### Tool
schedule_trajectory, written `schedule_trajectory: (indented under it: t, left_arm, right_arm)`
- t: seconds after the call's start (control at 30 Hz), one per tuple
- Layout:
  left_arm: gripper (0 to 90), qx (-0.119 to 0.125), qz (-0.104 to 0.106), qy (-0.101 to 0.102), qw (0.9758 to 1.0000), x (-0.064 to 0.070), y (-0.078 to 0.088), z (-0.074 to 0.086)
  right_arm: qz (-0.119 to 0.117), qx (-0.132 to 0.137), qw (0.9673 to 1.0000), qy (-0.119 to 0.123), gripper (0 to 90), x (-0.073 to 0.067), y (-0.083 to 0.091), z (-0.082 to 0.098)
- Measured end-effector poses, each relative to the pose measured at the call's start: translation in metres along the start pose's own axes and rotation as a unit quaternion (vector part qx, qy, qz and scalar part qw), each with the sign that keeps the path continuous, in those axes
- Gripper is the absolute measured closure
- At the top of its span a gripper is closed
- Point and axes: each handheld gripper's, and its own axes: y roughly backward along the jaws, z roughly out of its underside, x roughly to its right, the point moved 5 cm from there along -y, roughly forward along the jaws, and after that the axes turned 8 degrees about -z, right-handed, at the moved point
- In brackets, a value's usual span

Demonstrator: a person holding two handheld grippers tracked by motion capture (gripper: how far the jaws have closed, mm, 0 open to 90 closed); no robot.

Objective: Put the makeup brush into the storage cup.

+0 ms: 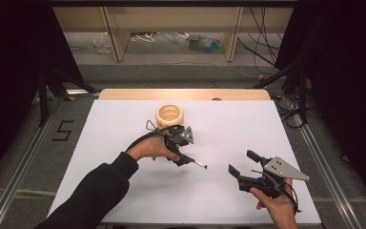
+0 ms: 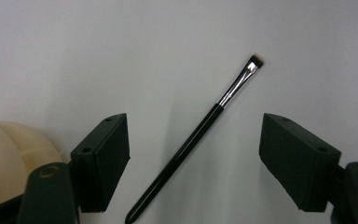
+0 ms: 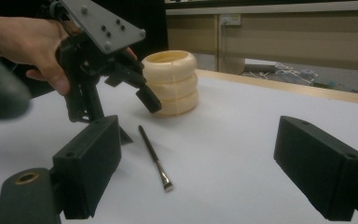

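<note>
**Left gripper over a small brush on the white bench**

High view: a white bench [image 1: 124,119] stands in a dim room with wooden frames and loose cables on the floor beyond its far edge. A cream ringed pot [image 1: 169,115] stands near the far middle. Just near of it the left gripper [image 1: 183,151] hangs over a thin black brush [image 1: 196,163], which lies flat on the sheet. The right gripper [image 1: 243,165] rests well apart at the near right, jaws spread and empty.

Left gripper view: the jaws are spread wide, with the brush [image 2: 200,133] lying on the bench between them, untouched by either pad; its bristle end points away. The pot's side [image 2: 9,158] shows at the left edge.

Right gripper view: its own jaws stand spread with nothing between. Beyond them the brush [image 3: 154,157] lies just near of the pot [image 3: 171,83], with the left gripper [image 3: 135,105] tilted down above the handle end.
</note>
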Motion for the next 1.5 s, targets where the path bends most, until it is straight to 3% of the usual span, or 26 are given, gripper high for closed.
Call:
schedule_trajectory:
  t: [0.17,0.37,0.43,0.47,0.53,0.63,0.83,0.87,1.03,1.5]
  left_arm:
    - [29.1,-0.022,0.014,-0.019,0.9995,0.003,-0.011,-0.002]
    - [32.5,-0.035,0.022,-0.024,0.9989,0.004,-0.019,0.001]
    - [33.2,-0.049,0.027,-0.041,0.9976,0.003,-0.021,0.003]
    - [36.2,-0.049,0.026,-0.034,0.9979,0.005,-0.023,0.003]
    - [38.4,-0.061,0.024,-0.047,0.9967,0.003,-0.022,0.002]
    - [40.9,-0.069,0.026,-0.056,0.9957,0.001,-0.022,-0.001]
    - [48.6,-0.075,0.038,-0.052,0.9951,0.002,-0.025,0.0]
    - [50.2,-0.085,0.039,-0.058,0.9939,0.002,-0.027,0.001]
    - [57.2,-0.094,0.045,-0.061,0.9927,0.003,-0.029,0.002]
    - [72.0,-0.114,0.063,-0.042,0.9906,0.007,-0.028,0.001]
  right_arm:
    - [0.0,-0.001,1.0,0.001,16.0,0.0,0.0,0.0]
    - [0.0,-0.001,1.0,0.0,16.1,0.0,0.0,0.001]
    - [-0.005,0.003,1.0,-0.001,16.3,0.0,-0.001,0.001]
    - [-0.008,0.012,0.9999,-0.002,16.3,-0.001,-0.003,0.001]
    - [-0.007,0.015,0.9999,-0.002,16.5,-0.001,-0.004,0.0]
    - [-0.009,0.006,0.9999,-0.001,16.5,-0.001,-0.003,0.001]
    - [-0.011,0.006,0.9999,-0.002,16.6,-0.002,-0.003,0.001]
    - [-0.011,0.005,0.9999,-0.002,16.7,-0.001,-0.003,0.001]
    - [-0.006,0.0,1.0,0.001,17.0,-0.001,-0.002,0.002]
    - [-0.013,0.004,0.9999,0.002,17.6,-0.002,-0.003,0.001]
